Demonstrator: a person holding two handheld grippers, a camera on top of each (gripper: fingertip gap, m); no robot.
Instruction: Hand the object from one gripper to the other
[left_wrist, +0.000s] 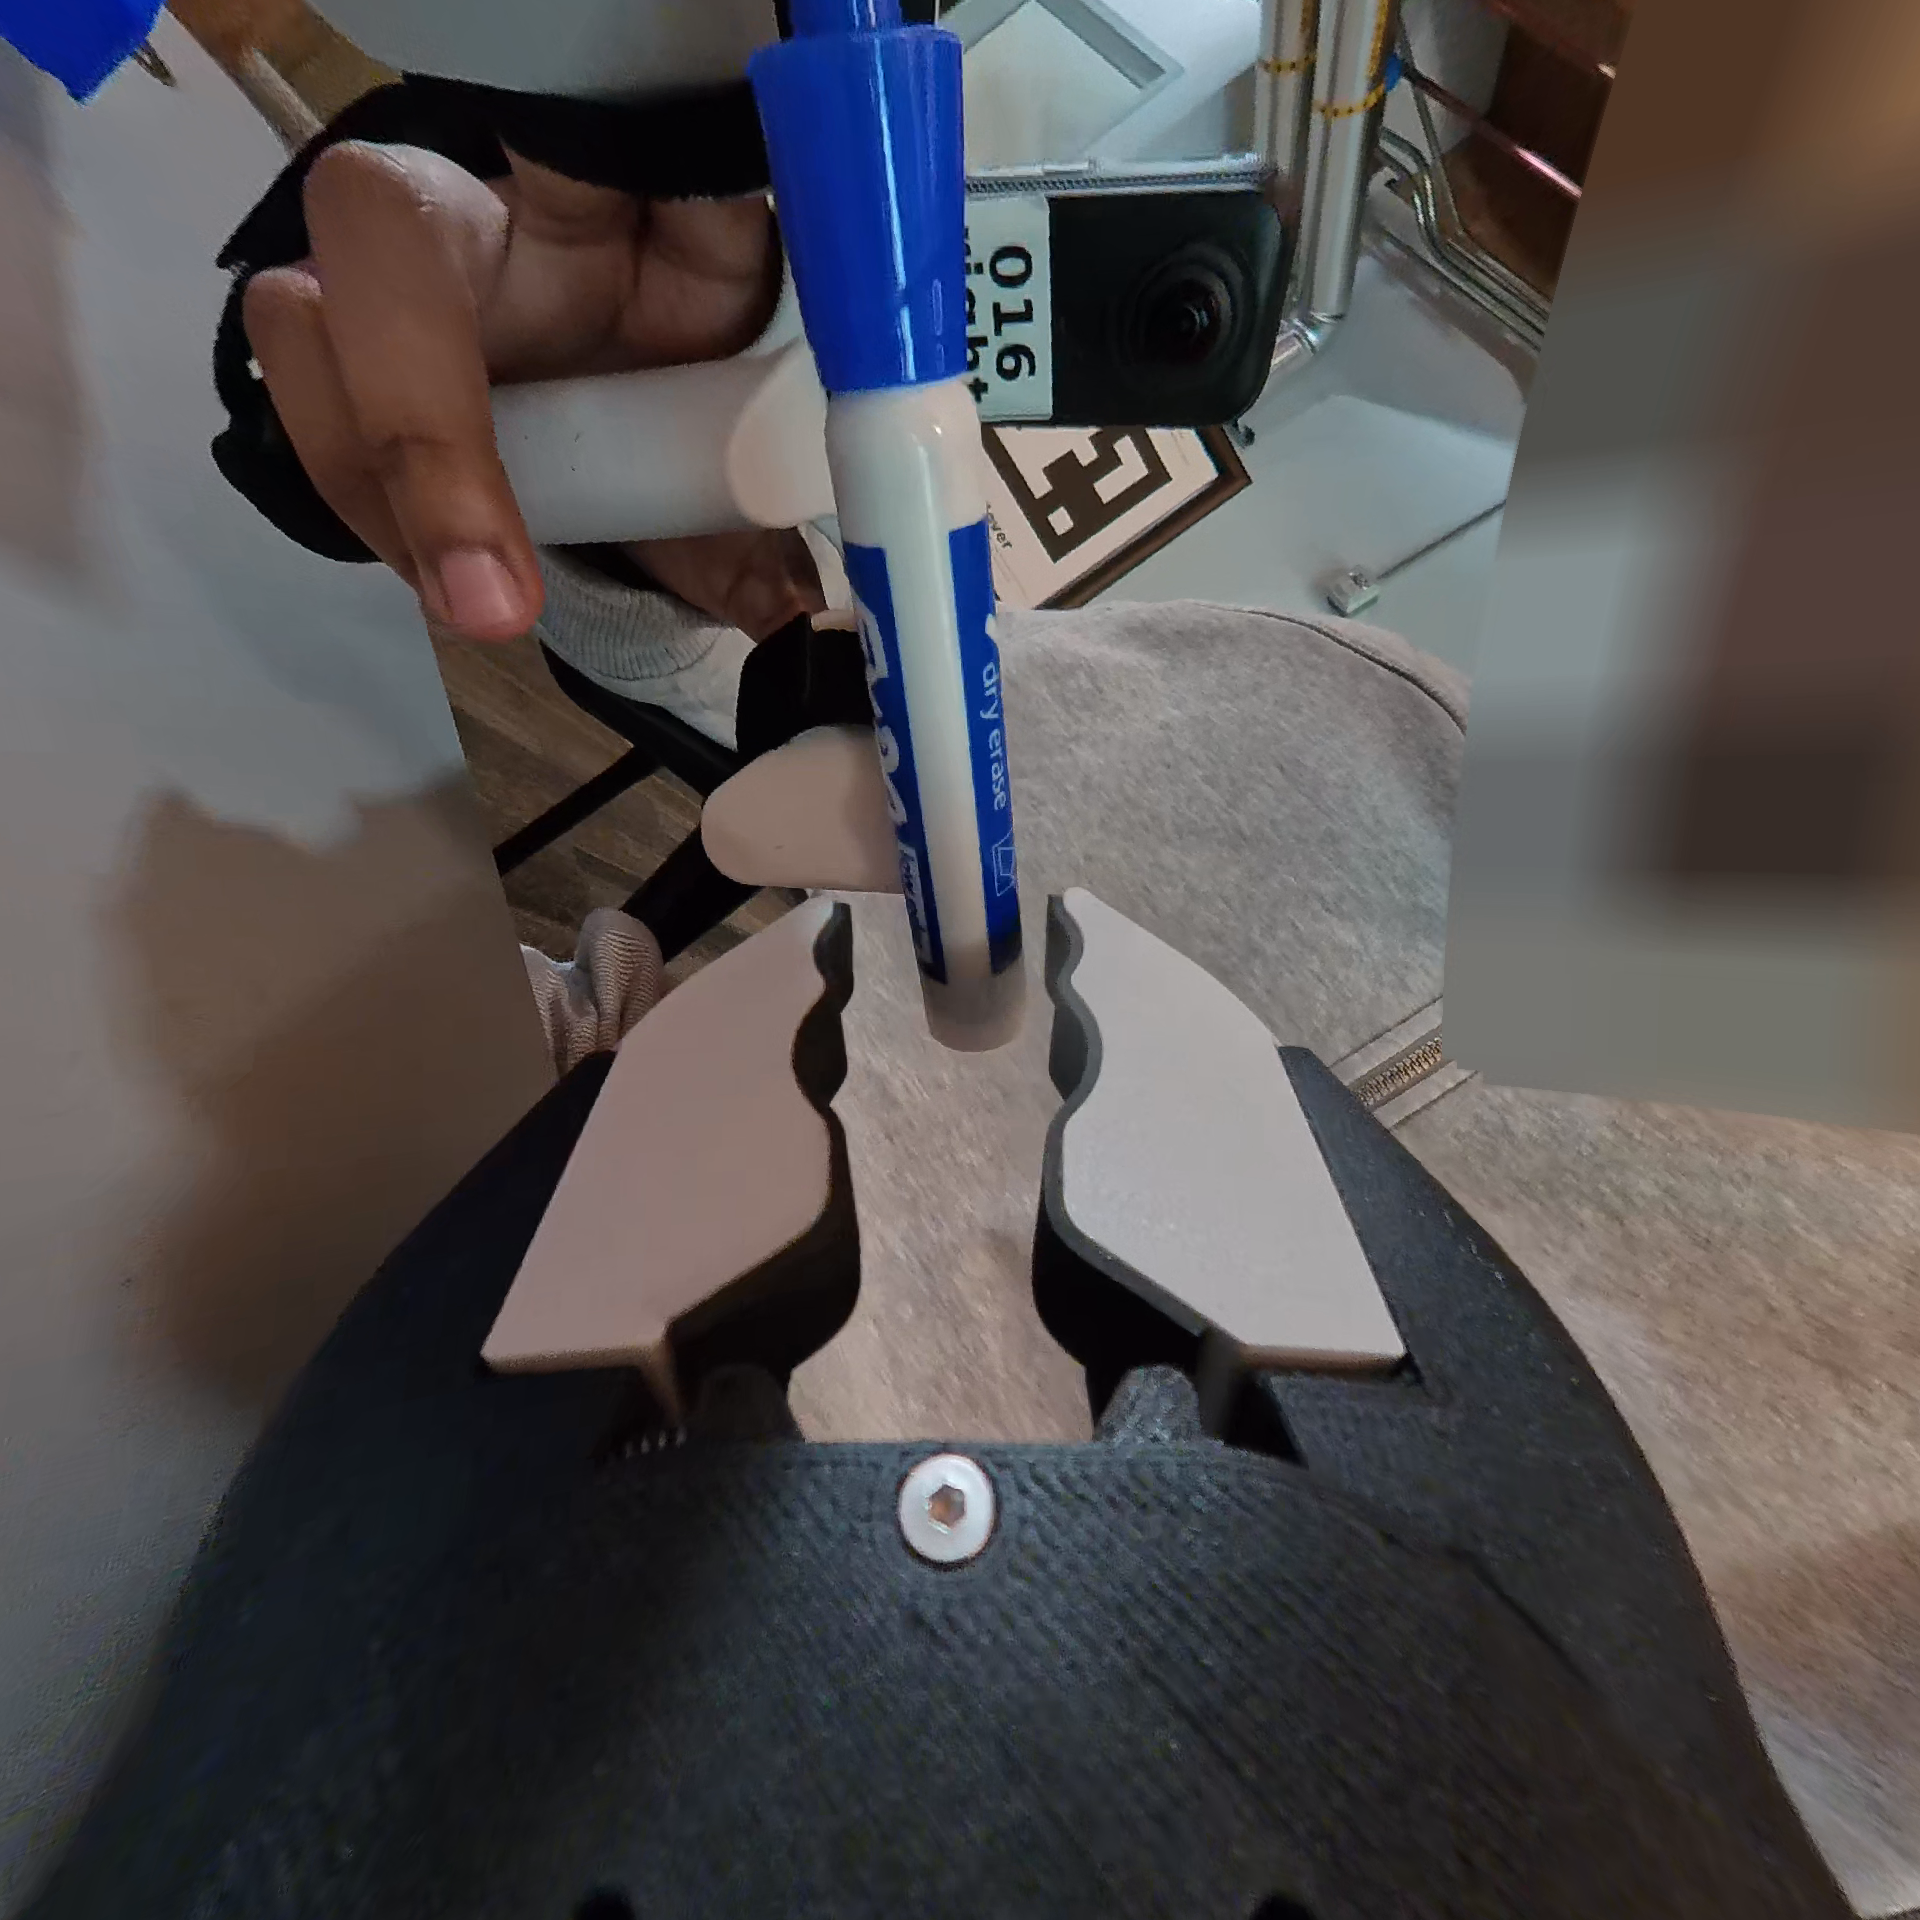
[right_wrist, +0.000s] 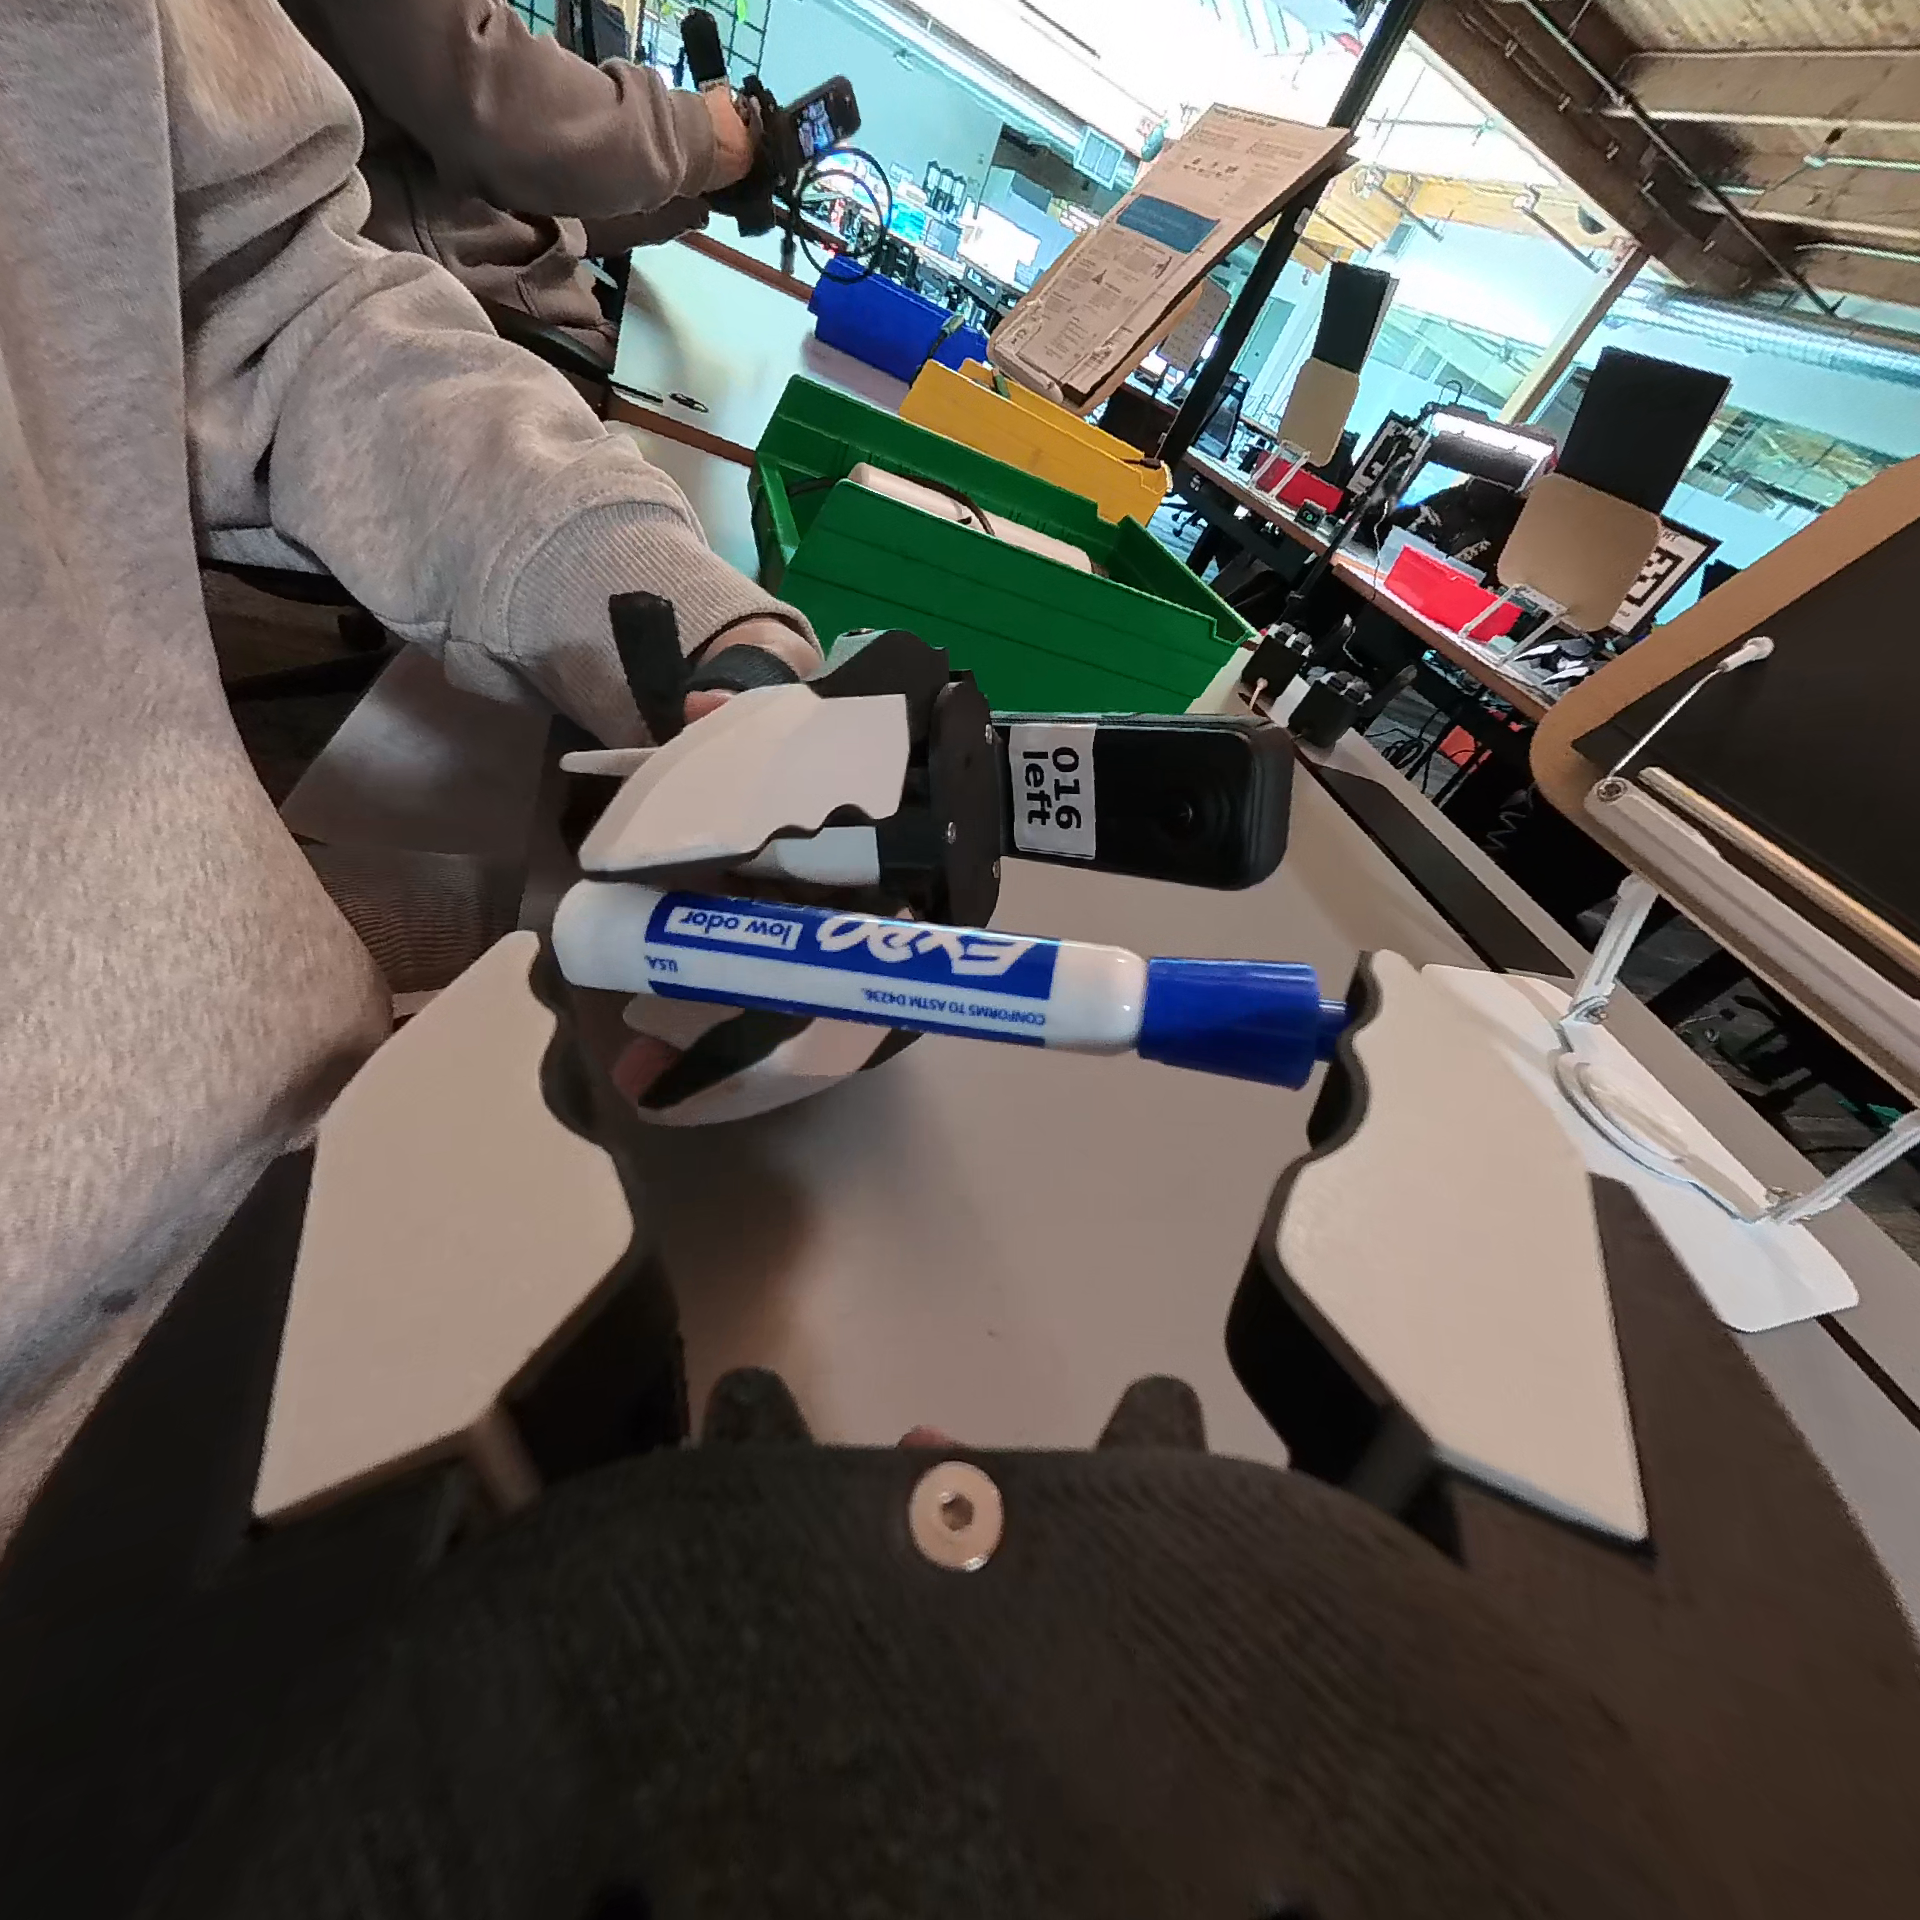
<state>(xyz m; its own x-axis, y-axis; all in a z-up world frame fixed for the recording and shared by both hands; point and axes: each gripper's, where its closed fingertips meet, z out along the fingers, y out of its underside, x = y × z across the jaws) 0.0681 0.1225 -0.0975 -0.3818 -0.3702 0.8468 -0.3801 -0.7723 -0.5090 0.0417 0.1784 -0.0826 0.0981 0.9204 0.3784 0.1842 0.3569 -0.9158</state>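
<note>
A blue-and-white dry-erase marker (left_wrist: 925, 675) with a blue cap stands between the two grippers in mid-air. My left gripper (left_wrist: 951, 914) has its jaws drawn narrow around the marker's white butt end and carries it. In the right wrist view the marker (right_wrist: 852, 966) lies crosswise just beyond my right gripper (right_wrist: 956, 956), whose jaws are spread wide and empty. The left gripper (right_wrist: 613, 987) shows there behind the marker, one finger above it and one below. One white fingertip (left_wrist: 790, 831) of the right gripper sits beside the marker, apart from it.
A white table (right_wrist: 966, 1247) lies below. A green bin (right_wrist: 997, 613), a yellow bin (right_wrist: 1029, 436) and a blue bin (right_wrist: 883, 312) stand behind. A wire stand (right_wrist: 1662, 1164) is at the right edge. The holder's grey sleeve (right_wrist: 364, 416) fills the left.
</note>
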